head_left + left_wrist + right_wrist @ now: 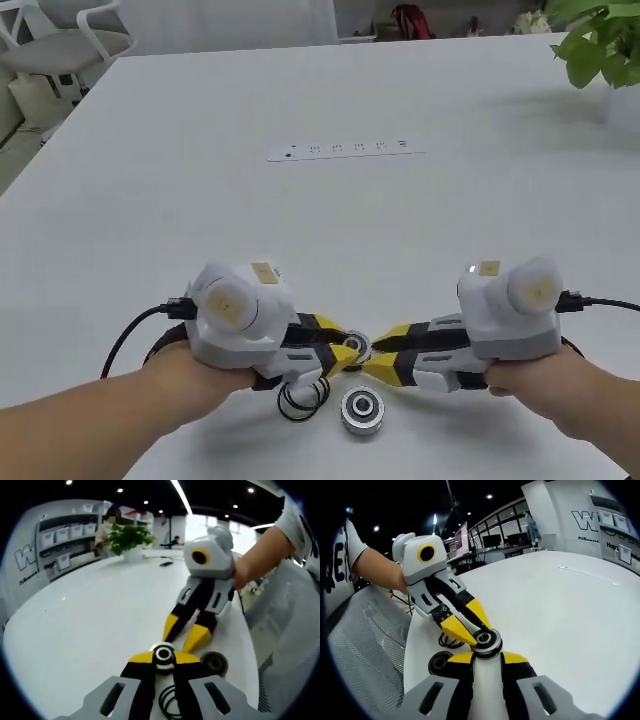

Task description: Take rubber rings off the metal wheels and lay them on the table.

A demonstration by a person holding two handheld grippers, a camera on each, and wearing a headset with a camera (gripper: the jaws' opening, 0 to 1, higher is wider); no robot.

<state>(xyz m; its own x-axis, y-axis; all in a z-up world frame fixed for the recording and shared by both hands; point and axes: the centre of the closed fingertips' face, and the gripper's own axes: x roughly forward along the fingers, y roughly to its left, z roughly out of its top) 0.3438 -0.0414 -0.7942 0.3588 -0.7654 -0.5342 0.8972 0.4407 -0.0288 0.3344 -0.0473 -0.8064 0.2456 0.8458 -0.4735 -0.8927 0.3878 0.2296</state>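
Observation:
My left gripper [345, 350] is shut on a small metal wheel [352, 346] with a dark rubber ring around it, held just above the table. In the left gripper view the wheel [163, 655] sits between my yellow fingertips. My right gripper [372, 360] faces it from the right, jaws slightly apart, tips right at the wheel [486, 641]. A second wheel [361, 411] lies on the table just in front, also seen as a dark disc [214, 663] [439, 662]. Loose black rubber rings [301, 396] lie on the table under the left gripper.
The white table [330, 230] stretches far ahead. A power strip [346, 150] lies mid-table. A potted plant [598, 45] stands at the far right corner, and white chairs [60, 45] at the far left. Black cables trail from both grippers.

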